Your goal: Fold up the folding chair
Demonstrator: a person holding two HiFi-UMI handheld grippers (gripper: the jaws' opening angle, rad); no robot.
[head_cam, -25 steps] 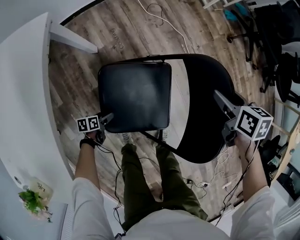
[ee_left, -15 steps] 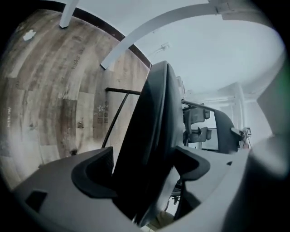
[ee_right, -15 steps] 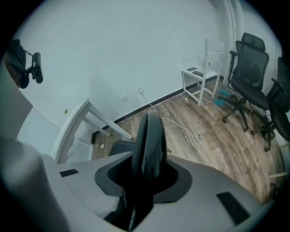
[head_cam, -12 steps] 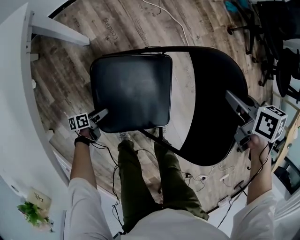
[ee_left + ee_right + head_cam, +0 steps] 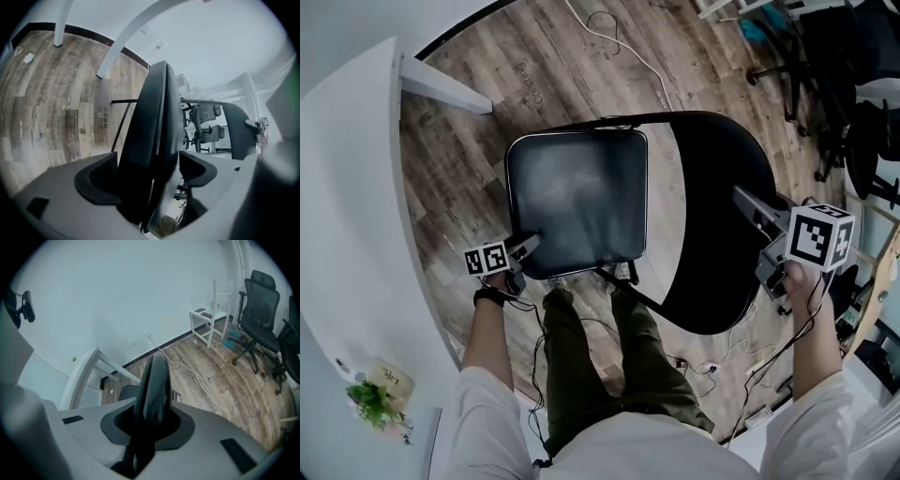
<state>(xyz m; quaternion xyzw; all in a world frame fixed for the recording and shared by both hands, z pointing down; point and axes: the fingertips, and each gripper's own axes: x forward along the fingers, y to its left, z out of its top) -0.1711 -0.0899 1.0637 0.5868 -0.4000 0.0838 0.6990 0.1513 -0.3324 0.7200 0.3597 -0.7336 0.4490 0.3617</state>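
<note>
right gripper (image 5: 748, 204): jaws have just been closing, and now they're clamped on the backrest (image 5: 712, 178) edge at 3 o'clock of the chair!
left gripper (image 5: 528, 246): nudged up and along, carrying the seat (image 5: 577, 202) corner at 7 o'clock with it.
seat: near edge looks slightly raised, and a pale rim now glints around it.
</note>
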